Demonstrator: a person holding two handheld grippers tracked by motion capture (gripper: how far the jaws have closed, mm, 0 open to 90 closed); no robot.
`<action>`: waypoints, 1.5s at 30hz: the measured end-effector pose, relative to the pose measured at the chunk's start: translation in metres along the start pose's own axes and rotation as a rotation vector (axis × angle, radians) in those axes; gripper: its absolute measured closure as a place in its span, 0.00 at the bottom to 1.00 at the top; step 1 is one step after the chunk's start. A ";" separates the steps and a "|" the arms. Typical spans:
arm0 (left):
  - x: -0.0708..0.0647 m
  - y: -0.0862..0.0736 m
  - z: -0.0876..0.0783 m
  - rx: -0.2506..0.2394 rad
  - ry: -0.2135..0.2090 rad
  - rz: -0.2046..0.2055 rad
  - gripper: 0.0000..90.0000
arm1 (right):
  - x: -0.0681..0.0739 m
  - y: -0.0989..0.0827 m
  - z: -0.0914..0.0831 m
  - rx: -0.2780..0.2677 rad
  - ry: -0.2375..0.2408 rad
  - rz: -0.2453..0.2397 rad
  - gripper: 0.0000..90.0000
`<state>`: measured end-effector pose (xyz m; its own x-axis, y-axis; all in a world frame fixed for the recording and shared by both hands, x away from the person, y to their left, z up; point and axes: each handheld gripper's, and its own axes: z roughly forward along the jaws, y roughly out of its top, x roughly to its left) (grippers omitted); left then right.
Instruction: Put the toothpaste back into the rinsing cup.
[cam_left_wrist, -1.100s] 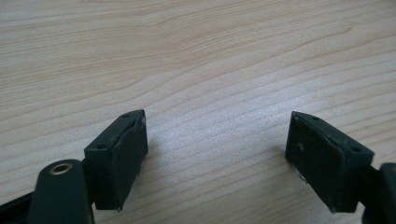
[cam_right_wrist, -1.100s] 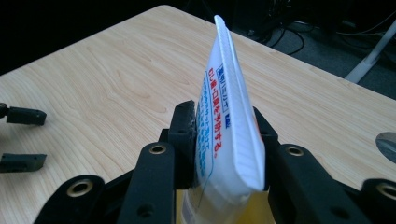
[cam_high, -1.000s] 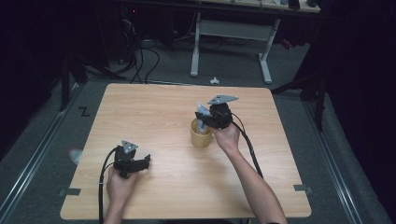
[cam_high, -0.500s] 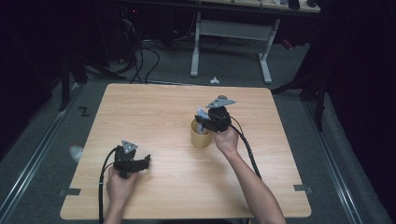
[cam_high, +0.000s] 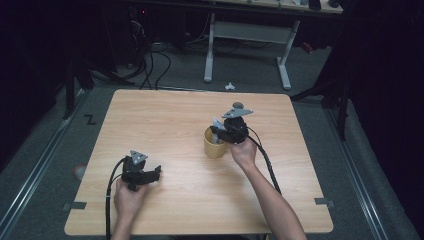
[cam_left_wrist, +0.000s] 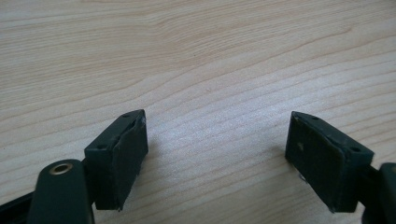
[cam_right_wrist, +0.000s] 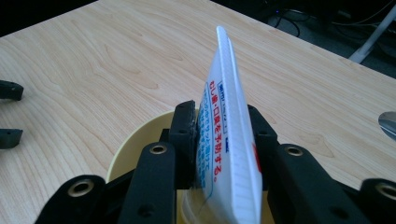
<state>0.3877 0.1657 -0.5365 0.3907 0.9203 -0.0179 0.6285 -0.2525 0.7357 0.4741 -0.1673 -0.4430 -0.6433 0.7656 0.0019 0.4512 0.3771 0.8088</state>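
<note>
From the high view, the right gripper (cam_high: 223, 133) sits over the mouth of a yellow cup (cam_high: 214, 146) near the middle of the wooden table (cam_high: 165, 120), its jaws clamped on a white tube (cam_high: 217, 124) whose flat end rises just above them while the lower part dips into the cup directly beneath the claw. The person's right hand (cam_high: 243, 152) grips the tool from the near side, and its cable trails back along the forearm. Well apart from that claw, toward the near left corner of the table, the left gripper (cam_high: 154, 172) lies low over bare wood in the left hand (cam_high: 129, 199). In the left gripper view, that claw's two black pads (cam_left_wrist: 123, 154) stand wide apart with nothing between them, plain wood grain showing through the gap and ahead of the tips. In the right gripper view, the jaws are pressed together on the tube (cam_right_wrist: 229, 135) from both sides, its crimped end pointing up and away beyond the tips, its body tilted slightly, and the cup's yellow rim (cam_right_wrist: 135, 140) curving just below and around the pads. The tube's white face carries blue Japanese print running lengthwise, with a red mark at the edge near the right pad; no brand name is legible. At the far left edge of this view, the other claw's two black tips (cam_right_wrist: 9, 112) stand apart.
</note>
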 end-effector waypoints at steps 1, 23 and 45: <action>0.000 0.000 0.000 0.000 0.000 0.000 0.24 | 0.000 0.000 0.000 -0.001 0.000 -0.001 0.78; 0.000 0.000 0.000 -0.001 0.000 -0.001 0.24 | 0.003 -0.005 0.001 0.000 -0.009 -0.014 0.71; 0.000 0.000 0.000 0.000 0.000 0.000 0.24 | -0.001 -0.006 -0.016 -0.052 -0.007 0.016 0.47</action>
<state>0.3877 0.1657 -0.5365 0.3901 0.9206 -0.0178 0.6286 -0.2522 0.7357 0.4616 -0.1786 -0.4381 -0.6319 0.7750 0.0108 0.4280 0.3373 0.8385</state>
